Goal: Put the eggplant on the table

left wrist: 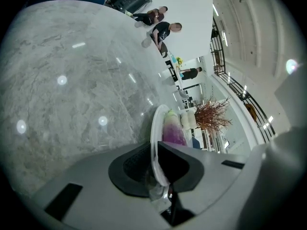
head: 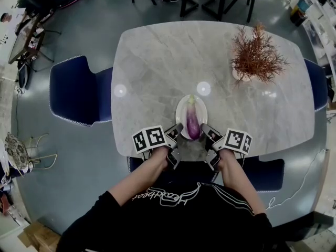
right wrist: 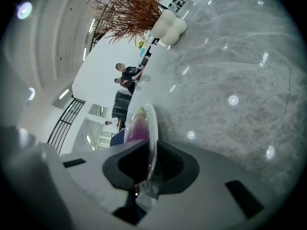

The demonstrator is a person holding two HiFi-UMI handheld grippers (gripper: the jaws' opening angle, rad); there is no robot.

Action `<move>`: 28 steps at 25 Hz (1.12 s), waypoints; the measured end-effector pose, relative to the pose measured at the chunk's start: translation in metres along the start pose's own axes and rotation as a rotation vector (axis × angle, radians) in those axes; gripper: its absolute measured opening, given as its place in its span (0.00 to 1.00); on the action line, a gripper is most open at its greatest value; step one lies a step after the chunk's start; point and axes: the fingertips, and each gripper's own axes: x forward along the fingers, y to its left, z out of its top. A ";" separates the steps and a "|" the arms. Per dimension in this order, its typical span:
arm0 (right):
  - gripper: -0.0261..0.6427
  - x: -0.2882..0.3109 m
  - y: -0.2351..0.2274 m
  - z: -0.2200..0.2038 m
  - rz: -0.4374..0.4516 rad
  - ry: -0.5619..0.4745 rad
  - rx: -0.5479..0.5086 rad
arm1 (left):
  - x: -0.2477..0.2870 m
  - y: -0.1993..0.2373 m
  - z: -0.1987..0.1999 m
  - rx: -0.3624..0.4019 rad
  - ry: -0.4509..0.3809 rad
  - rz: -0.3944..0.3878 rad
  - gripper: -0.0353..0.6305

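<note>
Between the left gripper's (left wrist: 156,163) jaws sits the near-left rim of the plate (left wrist: 154,128). They are closed down to the rim's thickness, one jaw above it and one below. The right gripper (right wrist: 151,160) pinches the near-right rim in the same way, so both hold the plate and neither touches the eggplant (head: 193,123).

Inward from both grips, the eggplant lies along the plate's midline. Its long axis points away from the person, with the green stem end at the plate's far side and the fat purple end nearest the jaws. It sits about midway between the two grips, so neither gripper looks clearly nearer.

The plate overlaps the near edge of the table (head: 157,62), but I cannot tell whether it rests there or is held just above.

To get the eggplant off, one gripper would probably have to let go of the rim and come in across the eggplant's narrow width from its own side.
</note>
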 end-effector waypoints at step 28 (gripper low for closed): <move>0.19 -0.075 0.042 0.011 0.052 -0.271 -0.240 | -0.067 -0.019 -0.011 0.204 -0.104 -0.018 0.18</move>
